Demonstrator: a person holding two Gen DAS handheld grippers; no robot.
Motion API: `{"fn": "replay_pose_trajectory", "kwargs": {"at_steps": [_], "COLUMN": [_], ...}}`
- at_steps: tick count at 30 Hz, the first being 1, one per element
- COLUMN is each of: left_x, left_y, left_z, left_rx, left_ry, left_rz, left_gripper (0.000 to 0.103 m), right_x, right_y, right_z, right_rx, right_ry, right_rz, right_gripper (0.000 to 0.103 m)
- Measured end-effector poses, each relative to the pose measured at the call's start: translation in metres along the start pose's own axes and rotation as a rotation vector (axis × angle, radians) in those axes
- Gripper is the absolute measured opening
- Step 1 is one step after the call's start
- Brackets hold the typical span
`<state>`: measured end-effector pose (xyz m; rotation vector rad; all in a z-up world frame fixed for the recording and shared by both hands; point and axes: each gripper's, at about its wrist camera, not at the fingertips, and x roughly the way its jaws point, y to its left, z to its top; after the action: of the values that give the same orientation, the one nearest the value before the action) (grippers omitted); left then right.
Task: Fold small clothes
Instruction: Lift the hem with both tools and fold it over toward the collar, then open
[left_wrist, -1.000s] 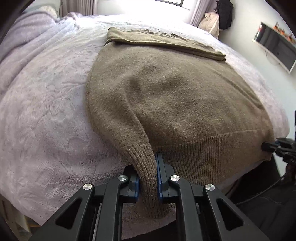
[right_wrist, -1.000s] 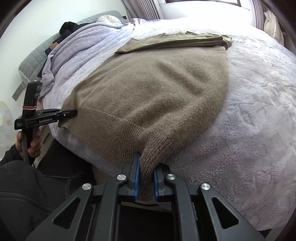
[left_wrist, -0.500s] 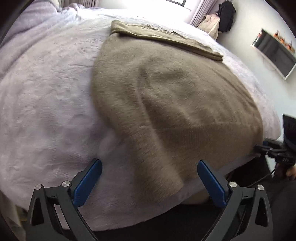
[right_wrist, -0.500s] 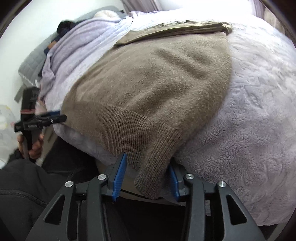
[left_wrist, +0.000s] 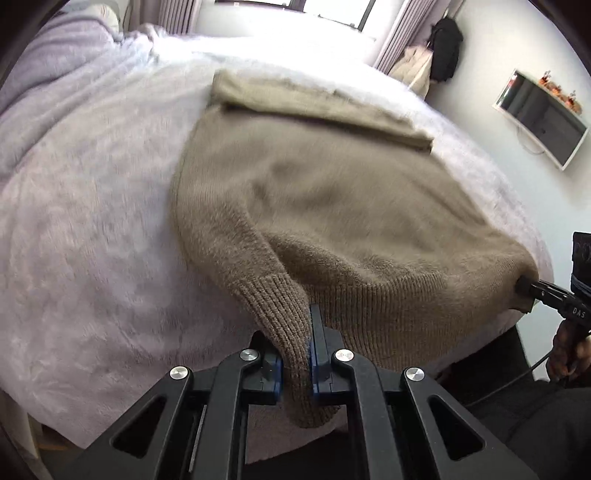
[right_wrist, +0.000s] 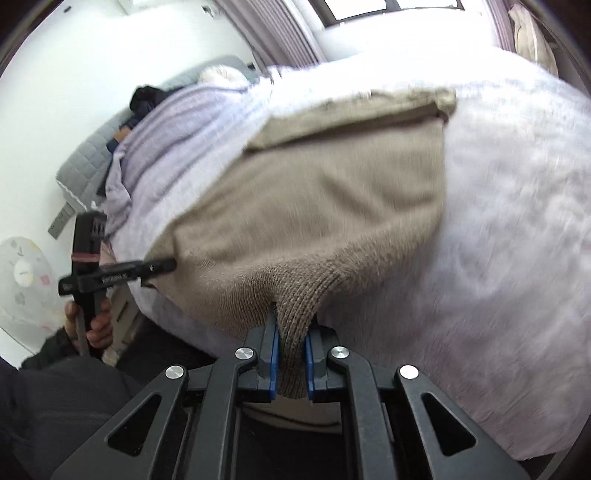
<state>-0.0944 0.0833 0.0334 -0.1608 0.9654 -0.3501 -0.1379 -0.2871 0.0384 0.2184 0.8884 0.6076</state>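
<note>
A brown knit sweater (left_wrist: 332, 206) lies flat on the pale fleece blanket (left_wrist: 92, 240) of the bed, its ribbed hem at the near edge and its top toward the far side, by the window. The sleeves (left_wrist: 317, 107) already lie folded in as a band across the far end, so the first folds look done. At the hem's left corner, the left gripper (left_wrist: 295, 365) has its blue pads clamped on a pinch of ribbed knit, which stands up off the blanket as a small peak. At the hem's right corner, the right gripper (right_wrist: 291, 363) is clenched on the ribbing in the same way, with the cloth bunched between its pads. Both corners are thus grasped and raised at the bed's near edge, while the body of the garment rests on the blanket. What is left, I judge, is to carry the hem toward the far end, halving the body, and perhaps fold once more.
</note>
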Motion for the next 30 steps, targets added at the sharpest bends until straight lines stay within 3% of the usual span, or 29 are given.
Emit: {"fn": "replay_pose_trajectory", "kwargs": {"at_steps": [6, 13, 18, 23, 30], "left_x": [-0.034, -0.029, -0.002, 0.027, 0.094], "left_y": [0.002, -0.005, 0.000, 0.002, 0.021], "left_z": [0.035, 0.116, 0.173, 0.217, 0.299], "left_rx": [-0.019, -0.025, -0.065, -0.040, -0.055], "left_ry": [-0.133, -0.223, -0.210, -0.190, -0.131], "left_rz": [-0.021, -0.009, -0.016, 0.004, 0.012], "left_gripper": [0.011, 0.011, 0.011, 0.011, 0.011], "right_x": [-0.022, -0.032, -0.014, 0.003, 0.059], "right_y": [0.004, -0.002, -0.013, -0.031, -0.076], "right_z": [0.035, 0.106, 0.163, 0.212, 0.279], "right_rx": [-0.017, -0.019, 0.008, 0.032, 0.091], "right_ry": [-0.088, -0.185, -0.209, -0.226, -0.187], "right_rz": [-0.016, -0.010, -0.055, -0.079, -0.142], "right_gripper": [0.011, 0.011, 0.011, 0.011, 0.011]}}
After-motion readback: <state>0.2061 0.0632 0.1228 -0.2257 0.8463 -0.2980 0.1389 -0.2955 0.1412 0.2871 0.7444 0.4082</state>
